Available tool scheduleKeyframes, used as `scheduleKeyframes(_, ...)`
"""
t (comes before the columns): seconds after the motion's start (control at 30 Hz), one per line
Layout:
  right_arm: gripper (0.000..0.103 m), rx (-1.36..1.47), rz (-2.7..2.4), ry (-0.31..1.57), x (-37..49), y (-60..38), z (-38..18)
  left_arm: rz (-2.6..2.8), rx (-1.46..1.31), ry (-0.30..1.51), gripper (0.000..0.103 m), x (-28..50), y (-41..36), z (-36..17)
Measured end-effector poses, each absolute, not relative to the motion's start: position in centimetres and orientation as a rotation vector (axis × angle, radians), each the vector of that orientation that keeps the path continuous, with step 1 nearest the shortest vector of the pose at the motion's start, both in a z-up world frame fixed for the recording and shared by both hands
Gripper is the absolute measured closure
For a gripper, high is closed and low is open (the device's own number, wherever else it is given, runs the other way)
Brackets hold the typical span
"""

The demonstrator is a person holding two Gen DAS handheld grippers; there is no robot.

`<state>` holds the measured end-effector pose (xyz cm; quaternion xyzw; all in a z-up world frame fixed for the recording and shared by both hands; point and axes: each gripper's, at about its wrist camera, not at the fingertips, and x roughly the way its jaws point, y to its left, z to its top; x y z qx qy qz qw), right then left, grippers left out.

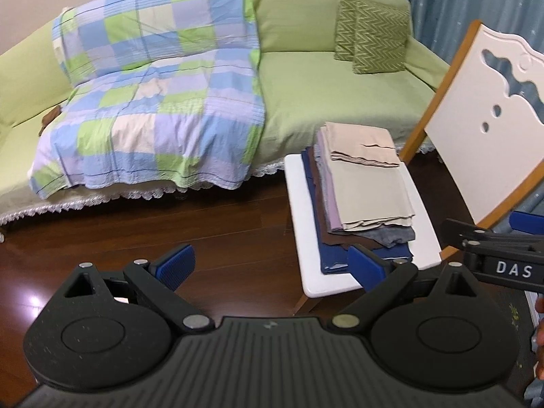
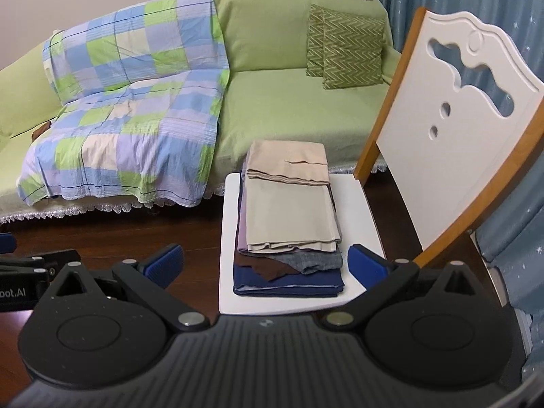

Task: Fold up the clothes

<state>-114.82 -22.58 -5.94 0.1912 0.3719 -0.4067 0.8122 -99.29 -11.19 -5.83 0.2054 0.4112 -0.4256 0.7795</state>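
Note:
A stack of folded clothes [image 1: 365,187] [image 2: 290,214], beige on top with lilac, grey, brown and navy pieces beneath, rests on the white seat of a chair [image 1: 421,248] [image 2: 360,204]. My left gripper [image 1: 272,265] hangs open over the dark floor, just left of the chair, with nothing between its fingers. My right gripper [image 2: 267,263] is open too, low over the front of the stack, empty. Its black body [image 1: 503,258] shows at the right edge of the left wrist view. A checked blue, green and lilac cloth [image 1: 153,85] [image 2: 129,102] lies spread over the sofa.
A green sofa [image 1: 323,81] [image 2: 289,102] with lace trim fills the back, with two zigzag cushions [image 1: 370,34] [image 2: 346,47] at its right end. The chair's white backrest [image 1: 482,129] [image 2: 452,129] rises at right before blue curtains [image 2: 516,231]. Dark wooden floor [image 1: 170,224] lies in front.

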Motion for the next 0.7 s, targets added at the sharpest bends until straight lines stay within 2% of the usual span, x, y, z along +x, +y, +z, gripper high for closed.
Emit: scheduleKeyframes(0.7,0.001,0.55,-1.035,0.889,-111.2,-25.5,-8.6,-1.101,0.67,0.922,0.006,-92.5,-15.4,-6.1)
